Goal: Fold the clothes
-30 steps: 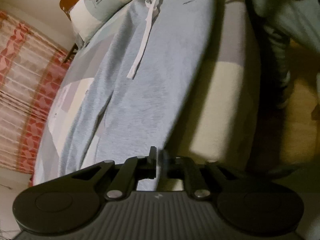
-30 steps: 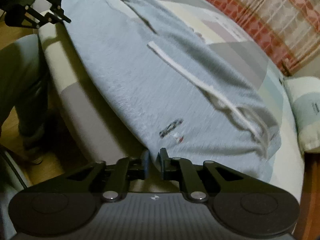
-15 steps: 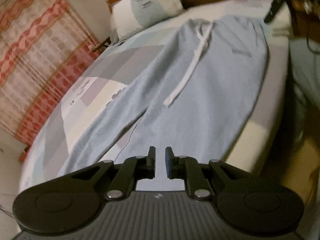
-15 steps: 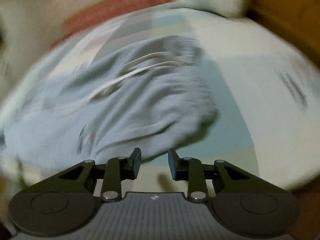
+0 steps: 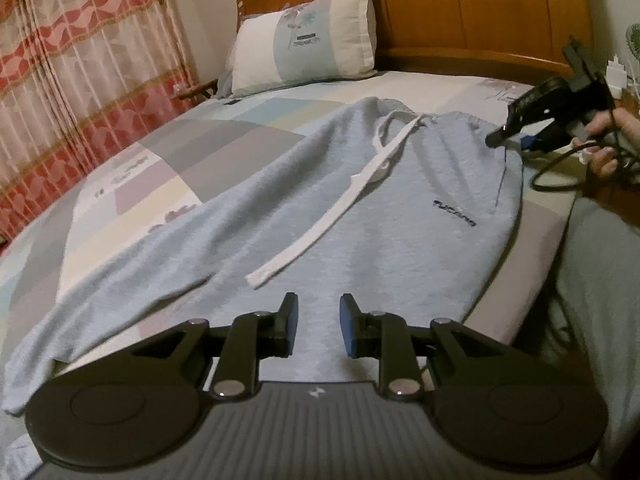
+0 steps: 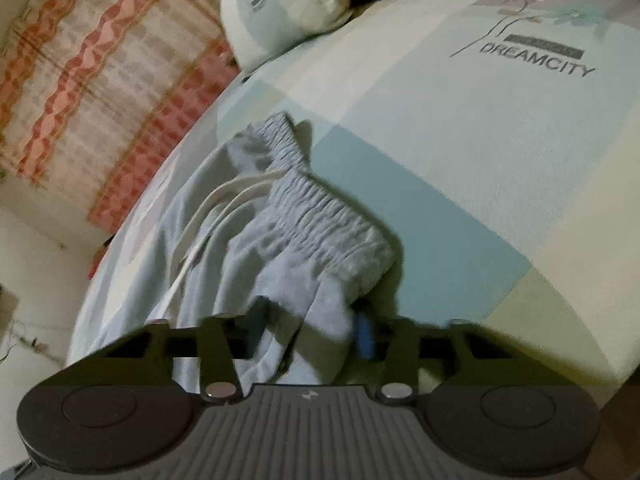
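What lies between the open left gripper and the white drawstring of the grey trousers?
In the left wrist view, only smooth grey trousers fabric lies between the left gripper and the drawstring; nothing else is there.

Home bedroom. Bed [image 5: 208, 148] fills most of both views, made up with a patchwork-print sheet in grey, pale blue, cream and lilac blocks; the sheet carries a "DREAMCITY" print [image 6: 536, 60] with a flower motif. Wooden headboard [image 5: 480, 4], orange-brown, curved panels, stands at the head of the bed. One pillow [image 5: 304, 40] leans against it, case matching the sheet (same logo style). Curtain [image 5: 80, 56] along the far side, sheer cream with red-orange wavy bands, hanging to near floor level. Plain pale wall [image 5: 208, 12] between curtain and headboard. Grey sweatpants [image 5: 320, 216] laid out flat on the sheet. Dim, warm indoor lighting.
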Demonstrator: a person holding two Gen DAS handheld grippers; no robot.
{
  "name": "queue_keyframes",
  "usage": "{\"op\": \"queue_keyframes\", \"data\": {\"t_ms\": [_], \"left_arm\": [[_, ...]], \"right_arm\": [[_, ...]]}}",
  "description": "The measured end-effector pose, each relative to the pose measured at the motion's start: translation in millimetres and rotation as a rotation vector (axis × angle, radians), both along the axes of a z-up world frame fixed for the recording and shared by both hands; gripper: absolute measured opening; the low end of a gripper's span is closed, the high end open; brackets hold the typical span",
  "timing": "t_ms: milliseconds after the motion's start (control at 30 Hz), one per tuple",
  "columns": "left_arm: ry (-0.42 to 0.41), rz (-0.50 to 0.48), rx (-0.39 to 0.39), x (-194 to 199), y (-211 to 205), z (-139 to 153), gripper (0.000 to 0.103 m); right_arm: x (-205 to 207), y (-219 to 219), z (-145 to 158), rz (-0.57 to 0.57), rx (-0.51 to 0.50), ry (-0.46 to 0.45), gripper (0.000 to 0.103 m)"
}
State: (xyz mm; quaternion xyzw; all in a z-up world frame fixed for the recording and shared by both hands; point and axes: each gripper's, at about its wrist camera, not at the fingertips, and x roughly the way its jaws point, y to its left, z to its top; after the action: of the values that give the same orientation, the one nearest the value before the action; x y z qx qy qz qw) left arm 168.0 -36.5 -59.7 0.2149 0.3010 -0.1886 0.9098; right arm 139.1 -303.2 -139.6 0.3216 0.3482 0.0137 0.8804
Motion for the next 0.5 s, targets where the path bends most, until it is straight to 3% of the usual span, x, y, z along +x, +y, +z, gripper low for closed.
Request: {"op": "queue_keyframes", "data": {"t_ms": [200,300,367,500], "left_arm": [[0.018,-0.022,0.032,3,-11,-5,0.024],[0.028,-0.028,0.042,6,-15,-8,0.024],[0.039,-0.032,0.039,10,-17,-10,0.024],[0.042,-0.037,0.046,16,-23,-12,0.025]], "right_arm": [[-9,4,19,-0.020,-0.083,-0.064,0.014],[-19,3,29,0.012,-0.143,-0.041,0.016],[-9,2,22,0.051,-0.158,0.036,0.017],[-12,-7,12,0.036,-0.155,0.089,0.037]]}}
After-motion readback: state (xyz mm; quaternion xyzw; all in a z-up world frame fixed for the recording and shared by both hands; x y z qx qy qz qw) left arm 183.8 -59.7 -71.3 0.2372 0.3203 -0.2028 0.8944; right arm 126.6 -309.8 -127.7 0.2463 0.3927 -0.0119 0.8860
